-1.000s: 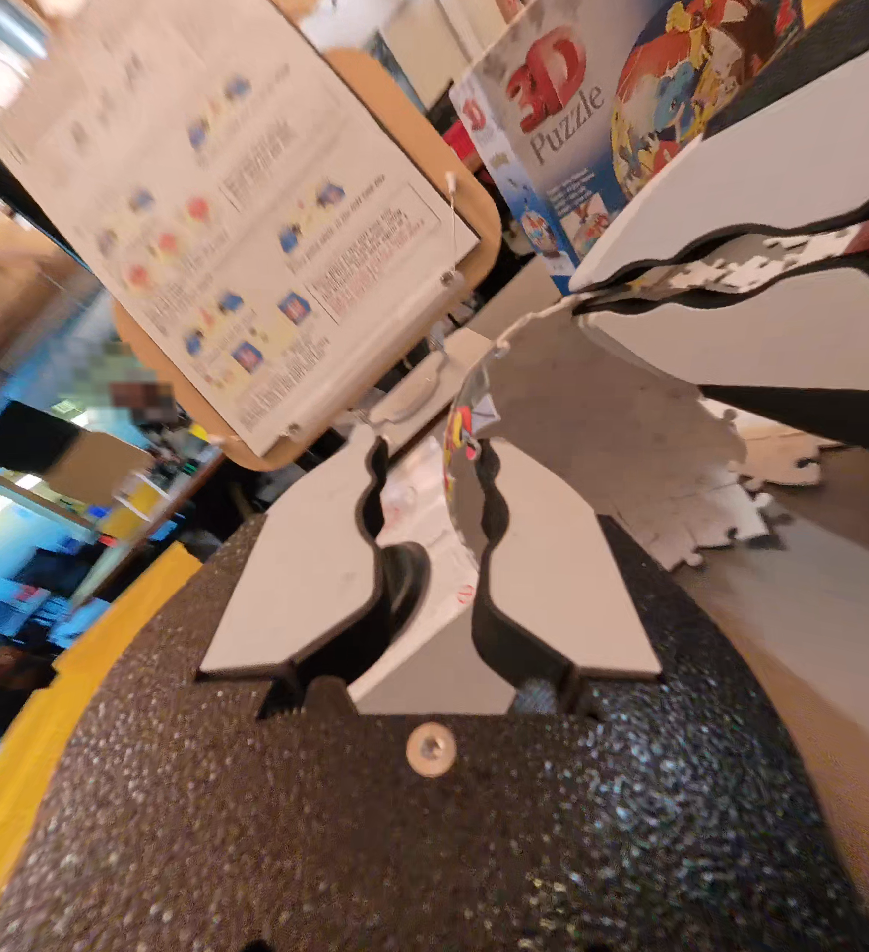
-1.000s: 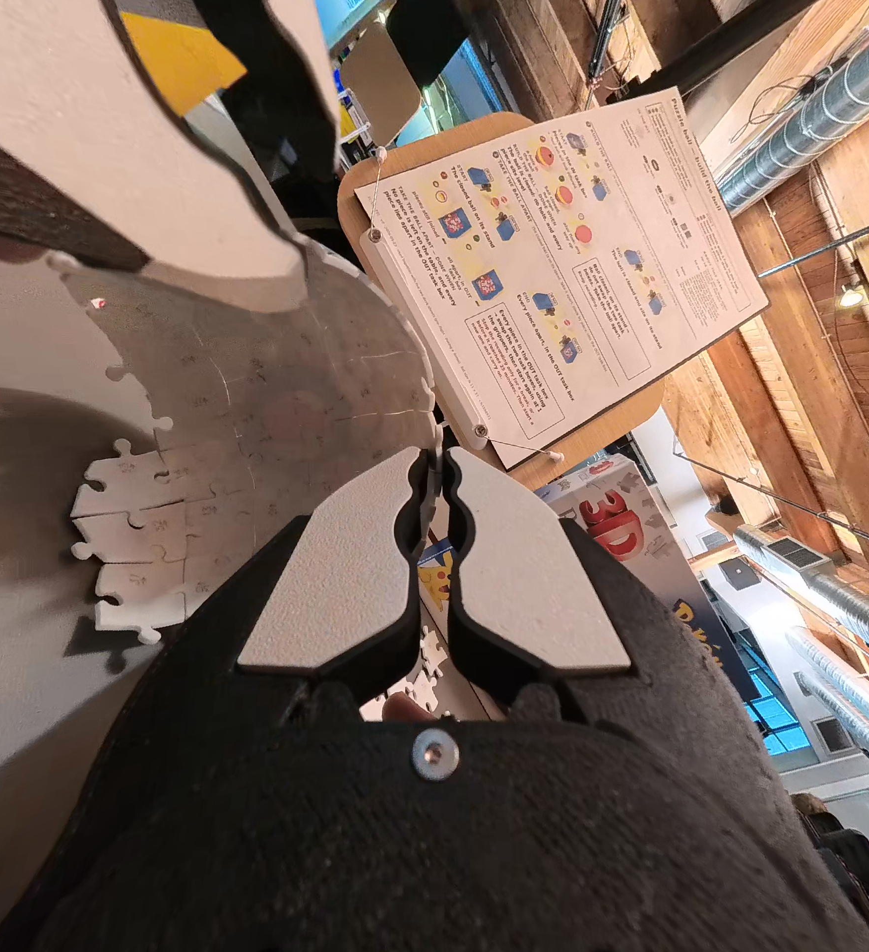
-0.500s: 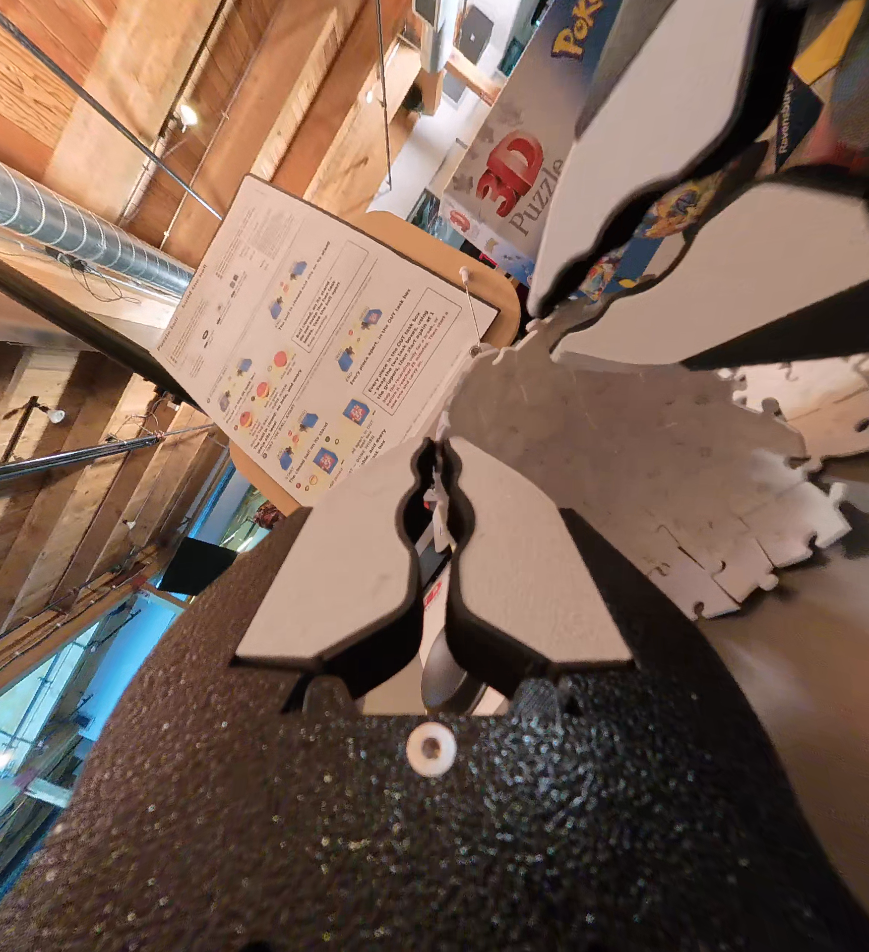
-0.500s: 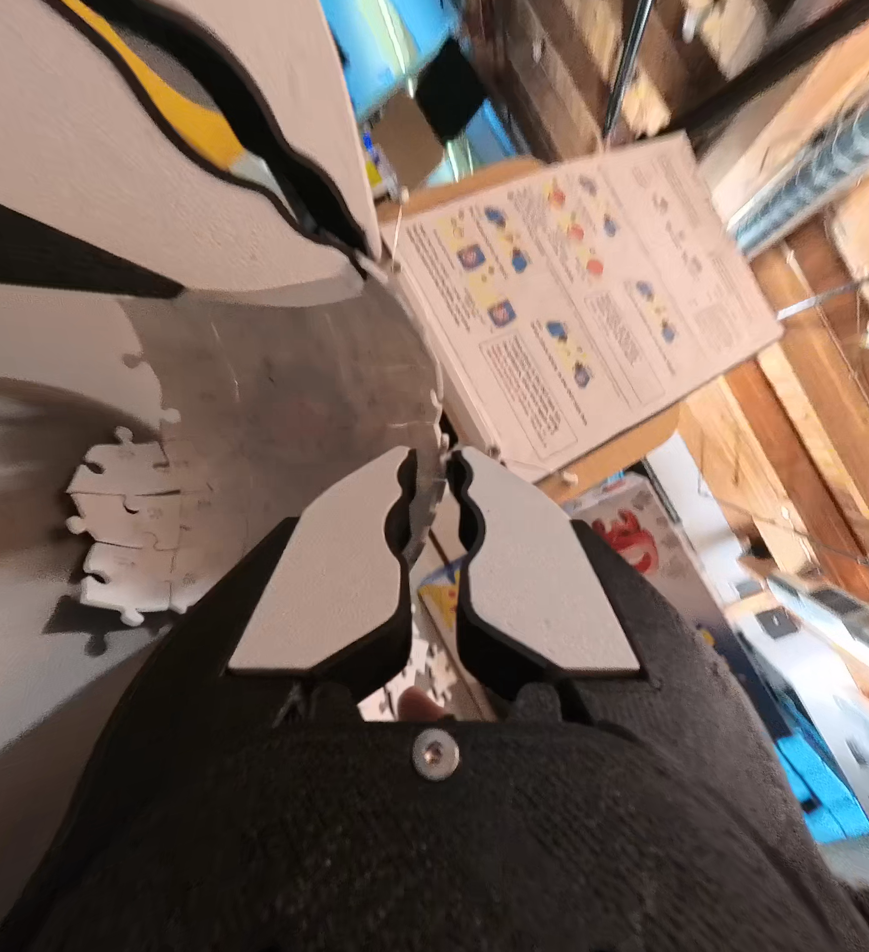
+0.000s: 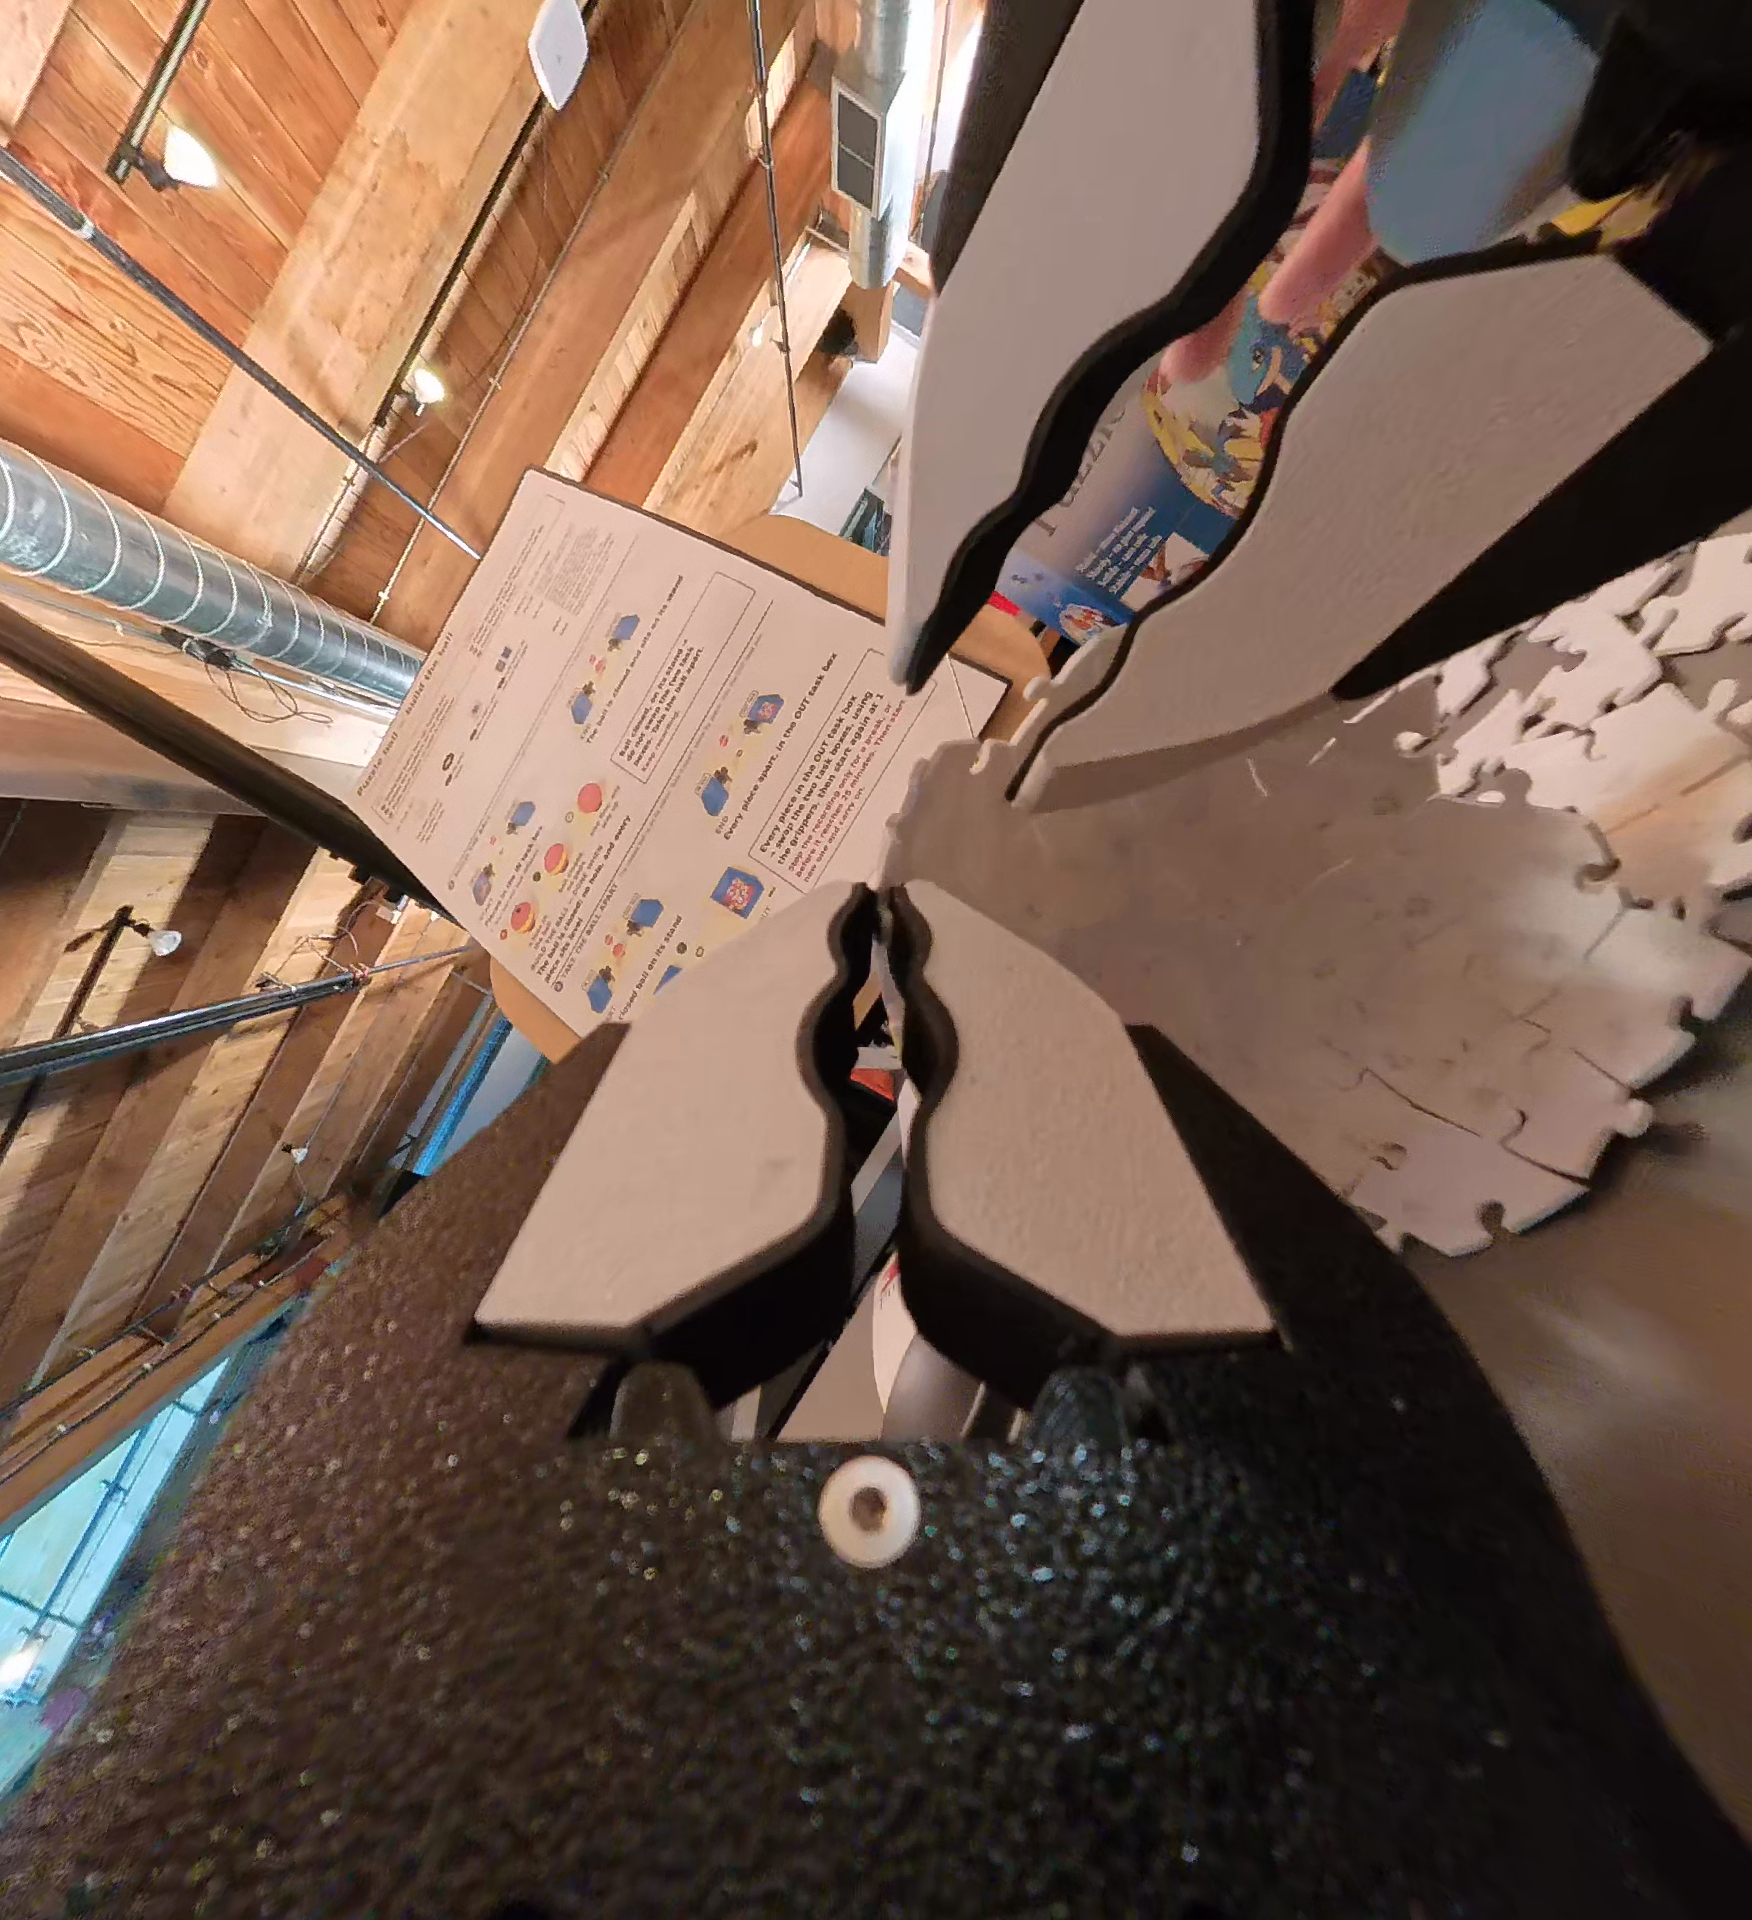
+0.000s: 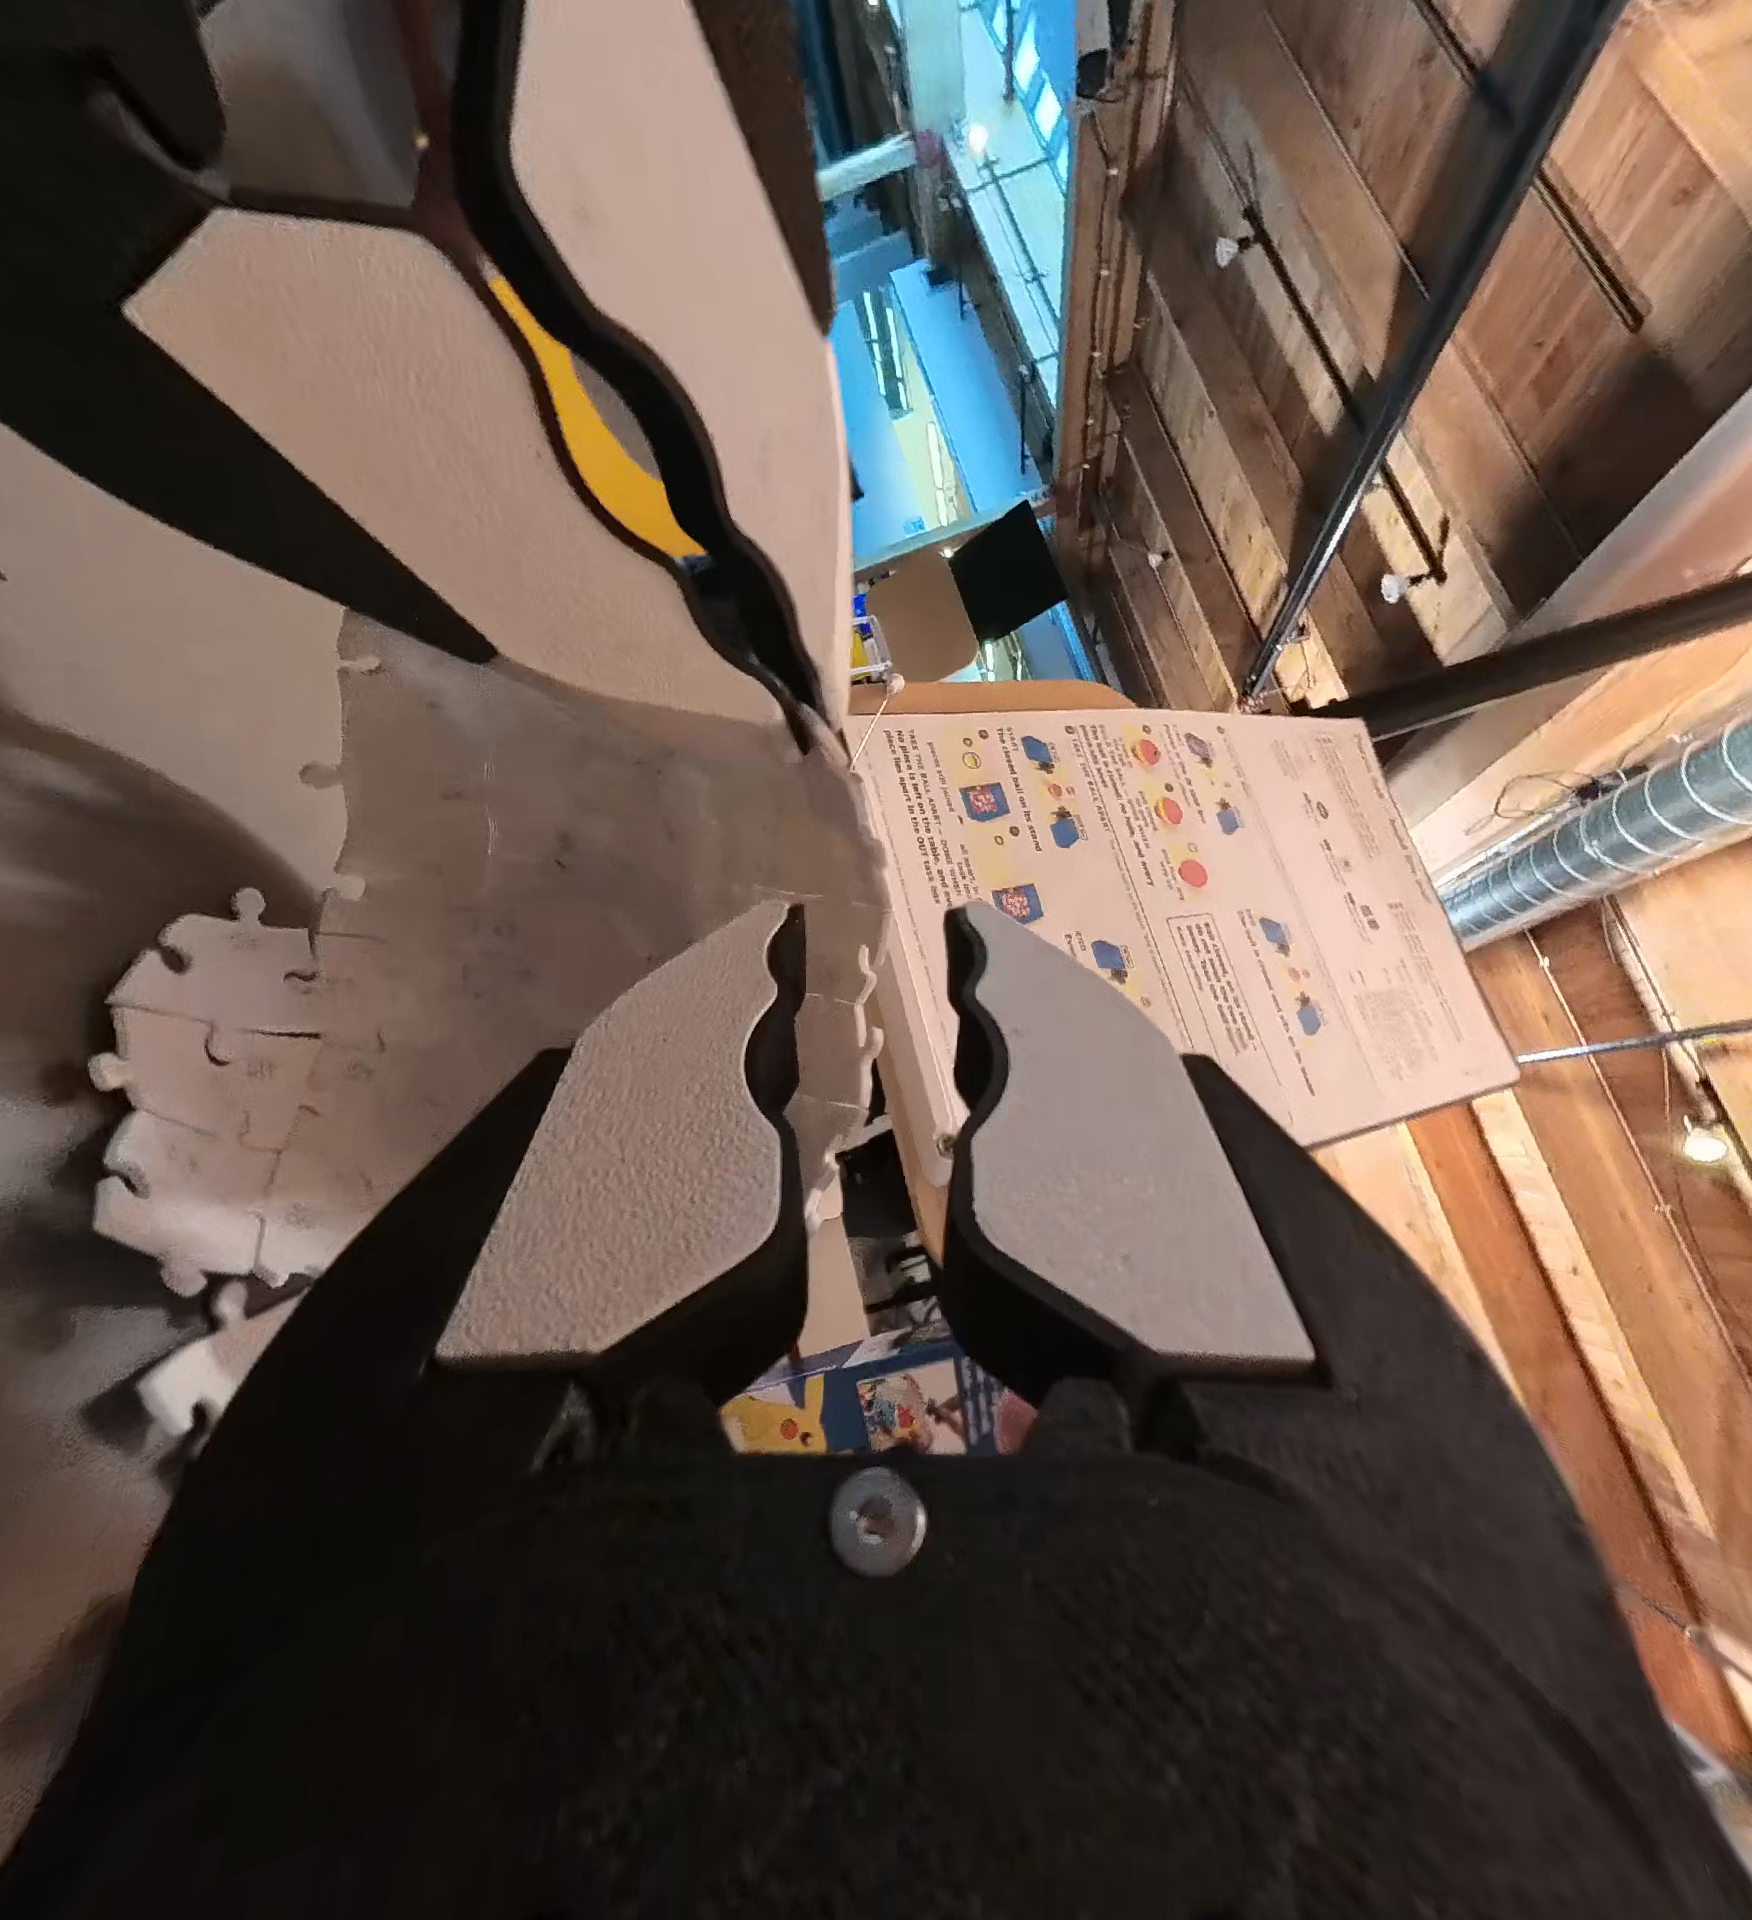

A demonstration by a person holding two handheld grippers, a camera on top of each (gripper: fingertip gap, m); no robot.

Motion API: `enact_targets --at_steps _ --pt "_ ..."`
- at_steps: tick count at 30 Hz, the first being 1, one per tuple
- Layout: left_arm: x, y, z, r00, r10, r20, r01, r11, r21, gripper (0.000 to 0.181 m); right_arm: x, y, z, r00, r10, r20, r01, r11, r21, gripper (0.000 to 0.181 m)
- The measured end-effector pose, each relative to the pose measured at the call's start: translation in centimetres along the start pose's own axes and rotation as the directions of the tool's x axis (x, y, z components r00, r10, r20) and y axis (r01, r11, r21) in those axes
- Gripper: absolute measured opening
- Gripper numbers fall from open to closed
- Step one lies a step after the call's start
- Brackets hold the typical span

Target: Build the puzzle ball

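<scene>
A partly built puzzle ball shell (image 5: 1267, 935), grey on its inner side with jagged piece edges, is held up in the air. My left gripper (image 5: 877, 909) is shut on the shell's rim. It also shows in the right wrist view (image 6: 804, 727), at the upper left, pinching the rim. My right gripper (image 6: 872, 925) is open, and the shell's edge (image 6: 539, 883) runs between its jaws, close against the left finger. In the left wrist view the right gripper (image 5: 965, 727) stands open over the rim at the upper right.
An instruction sheet on a wooden board (image 5: 664, 748) stands behind the shell; it also shows in the right wrist view (image 6: 1215, 914). The colourful puzzle box (image 5: 1194, 447) is beyond it. More white pieces (image 5: 1682, 644) lie at the right. Wooden ceiling and a metal duct (image 6: 1630, 831) are overhead. My left and right fingertips are right by each other.
My right gripper has opened; it was shut on the shell's rim. Both grippers and the shell have tilted upward. My left gripper stays shut on the rim.
</scene>
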State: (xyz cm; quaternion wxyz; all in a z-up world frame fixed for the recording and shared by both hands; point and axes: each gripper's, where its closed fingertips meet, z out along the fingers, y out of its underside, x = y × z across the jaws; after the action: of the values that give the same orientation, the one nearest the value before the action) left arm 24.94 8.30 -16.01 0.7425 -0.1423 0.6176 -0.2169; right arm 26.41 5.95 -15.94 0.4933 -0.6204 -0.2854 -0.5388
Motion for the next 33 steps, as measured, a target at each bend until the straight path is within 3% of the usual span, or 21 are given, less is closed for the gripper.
enact_targets --at_steps 1,4,8,10,13,19,33 --pt "0.0 0.0 0.0 1.0 0.003 -0.001 -0.003 1.0 0.005 0.002 -0.2 0.0 0.1 1.0 -0.021 0.019 0.021 1.0 0.0 0.026" --pt "0.1 -0.1 0.0 1.0 0.029 0.001 -0.029 0.999 0.015 0.002 -0.8 0.5 -0.1 0.993 -0.037 0.112 0.038 0.999 -0.007 0.027" --pt "0.0 0.0 0.0 0.999 0.033 0.008 -0.033 0.999 0.019 0.002 0.0 0.1 -0.9 0.973 0.072 0.22 -0.074 0.997 0.004 0.03" --pt "0.1 -0.1 0.1 0.999 0.038 0.007 -0.038 0.999 0.025 0.002 0.9 0.1 -0.8 0.976 0.062 0.209 -0.062 0.998 -0.005 0.03" --pt "0.2 -0.2 0.2 0.998 0.059 0.007 -0.059 0.998 0.032 0.002 0.6 -0.4 -1.0 0.955 0.054 0.293 -0.056 0.998 -0.003 0.031" --pt "0.2 -0.3 0.1 0.998 0.063 0.008 -0.063 0.997 0.034 0.002 2.1 -0.7 -1.3 0.942 0.157 0.298 -0.163 0.987 -0.003 0.032" --pt "0.4 -0.5 0.2 0.996 0.091 0.016 -0.092 0.995 0.049 0.002 0.3 0.2 0.5 0.923 -0.067 0.379 0.112 0.989 -0.098 0.02"
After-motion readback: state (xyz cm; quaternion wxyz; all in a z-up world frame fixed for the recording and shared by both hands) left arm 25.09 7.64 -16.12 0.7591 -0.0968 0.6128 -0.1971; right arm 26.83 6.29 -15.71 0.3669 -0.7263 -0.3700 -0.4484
